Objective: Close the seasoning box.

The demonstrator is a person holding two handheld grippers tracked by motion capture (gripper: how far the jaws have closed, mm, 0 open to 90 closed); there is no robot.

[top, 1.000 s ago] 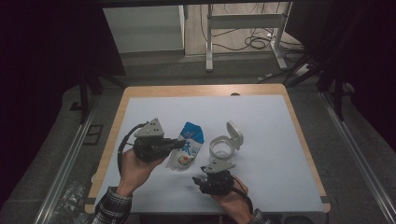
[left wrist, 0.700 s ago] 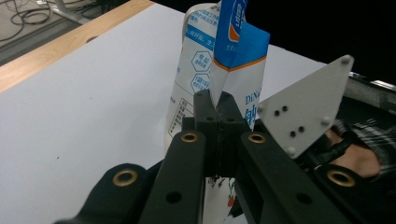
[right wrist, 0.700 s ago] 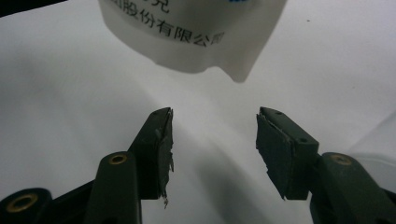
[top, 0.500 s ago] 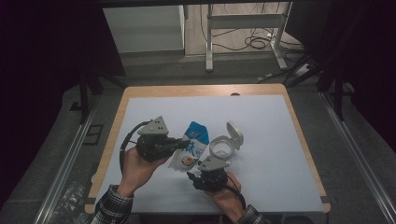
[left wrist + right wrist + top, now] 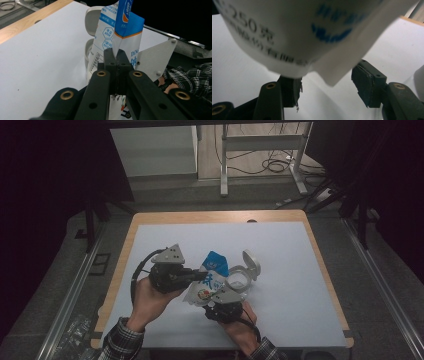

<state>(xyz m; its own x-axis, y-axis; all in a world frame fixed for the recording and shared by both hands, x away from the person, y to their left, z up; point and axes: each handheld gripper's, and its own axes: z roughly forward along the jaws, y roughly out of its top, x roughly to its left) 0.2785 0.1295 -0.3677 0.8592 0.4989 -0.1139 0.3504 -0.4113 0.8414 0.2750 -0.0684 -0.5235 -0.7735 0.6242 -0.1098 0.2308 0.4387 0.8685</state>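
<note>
pouch (image 5: 120, 32) pinched between left fingers (image 5: 110, 62), above right fingers (image 5: 364, 82)

Left tongs (image 5: 202, 276) pinch the pouch (image 5: 209, 281) beside the open white container (image 5: 243, 273)

A laboratory or recording workspace is indicated. A wooden-edged table (image 5: 320, 270) covered by a white sheet (image 5: 280, 250) is enclosed by dark curtains (image 5: 55, 175) and flanked by metal rails (image 5: 70, 295). Behind it, loose cables (image 5: 270, 166) are seen on a grey floor beside a metal stand (image 5: 260, 142) and a pale cabinet (image 5: 155, 150)
</note>
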